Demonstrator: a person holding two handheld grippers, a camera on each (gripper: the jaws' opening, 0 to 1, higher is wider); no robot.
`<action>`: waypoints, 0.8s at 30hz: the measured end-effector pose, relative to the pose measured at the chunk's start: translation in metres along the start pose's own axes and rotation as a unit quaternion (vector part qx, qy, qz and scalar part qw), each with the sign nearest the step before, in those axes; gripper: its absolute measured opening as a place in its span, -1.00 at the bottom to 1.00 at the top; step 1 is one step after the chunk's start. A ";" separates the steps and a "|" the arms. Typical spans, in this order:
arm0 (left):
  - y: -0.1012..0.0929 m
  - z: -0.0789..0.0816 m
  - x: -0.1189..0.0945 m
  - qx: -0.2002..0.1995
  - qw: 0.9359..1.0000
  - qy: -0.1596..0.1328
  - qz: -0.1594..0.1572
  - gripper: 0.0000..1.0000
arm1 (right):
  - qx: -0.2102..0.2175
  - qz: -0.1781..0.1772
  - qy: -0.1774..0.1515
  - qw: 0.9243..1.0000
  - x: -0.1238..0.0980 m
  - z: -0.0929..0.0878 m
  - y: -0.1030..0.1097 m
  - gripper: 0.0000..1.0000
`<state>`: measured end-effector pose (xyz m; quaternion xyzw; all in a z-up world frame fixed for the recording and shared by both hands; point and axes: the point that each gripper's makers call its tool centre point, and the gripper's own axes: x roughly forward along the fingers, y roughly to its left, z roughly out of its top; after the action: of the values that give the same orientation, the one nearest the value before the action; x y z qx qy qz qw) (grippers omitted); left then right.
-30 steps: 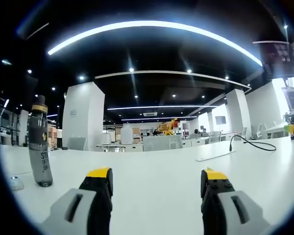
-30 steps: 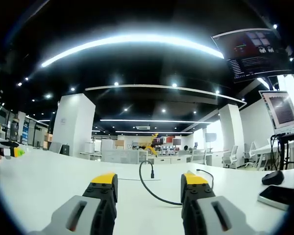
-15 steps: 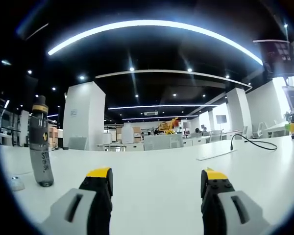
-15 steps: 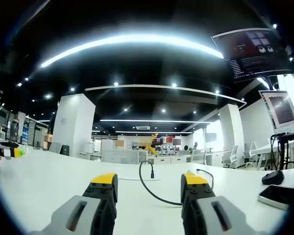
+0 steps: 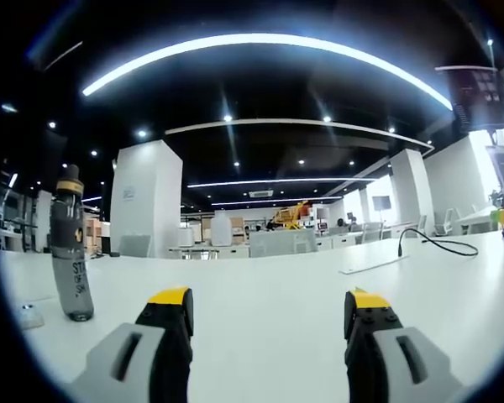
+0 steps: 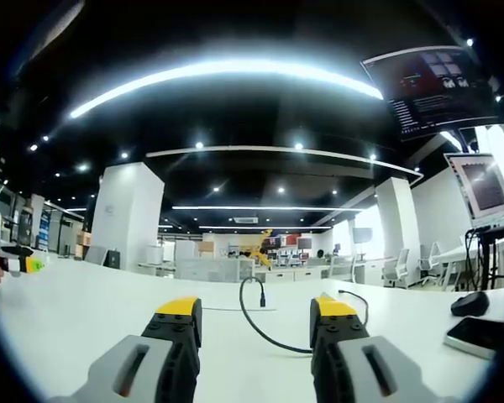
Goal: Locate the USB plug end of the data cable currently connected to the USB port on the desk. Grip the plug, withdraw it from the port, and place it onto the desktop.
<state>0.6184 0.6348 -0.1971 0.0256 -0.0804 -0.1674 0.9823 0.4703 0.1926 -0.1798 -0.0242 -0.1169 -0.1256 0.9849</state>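
Left claw (image 5: 267, 311): wide apart, nothing between its yellow-tipped jaws, low over the white bench (image 5: 260, 277).
Right claw (image 6: 255, 319): also spread wide and holding nothing, low over the same bench.
Data cable (image 6: 250, 323): in the right gripper view, a black line that curves across the bench just ahead of the right claw, between its two jaws, then rises in an arch.
USB plug (image 6: 261, 297): the cable's end points down at the bench ahead of the right claw, clear of both jaws; the port itself is too small to make out.
Cable from the left: in the left gripper view the cable shows far ahead and to the right of the left claw, well apart from it.
Bottle (image 5: 70, 249): dark, with a yellow band, upright on the bench ahead and to the left of the left claw.
Phone (image 6: 475, 334): flat on the bench to the right of the right claw, with a black mouse (image 6: 474, 304) just beyond it.
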 end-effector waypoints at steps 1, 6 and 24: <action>0.000 -0.001 0.000 0.001 1.000 0.001 0.000 0.47 | 0.000 0.001 0.000 1.000 0.000 0.000 0.000 0.05; -0.001 -0.002 0.002 0.000 1.000 0.004 -0.002 0.47 | 0.000 0.005 -0.003 1.000 0.002 0.002 0.002 0.05; -0.005 0.003 0.006 -0.001 1.000 0.000 -0.013 0.47 | 0.008 0.027 -0.005 1.000 0.005 0.006 0.007 0.05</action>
<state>0.6221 0.6276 -0.1940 0.0256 -0.0797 -0.1807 0.9800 0.4756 0.1990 -0.1728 -0.0204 -0.1221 -0.0981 0.9874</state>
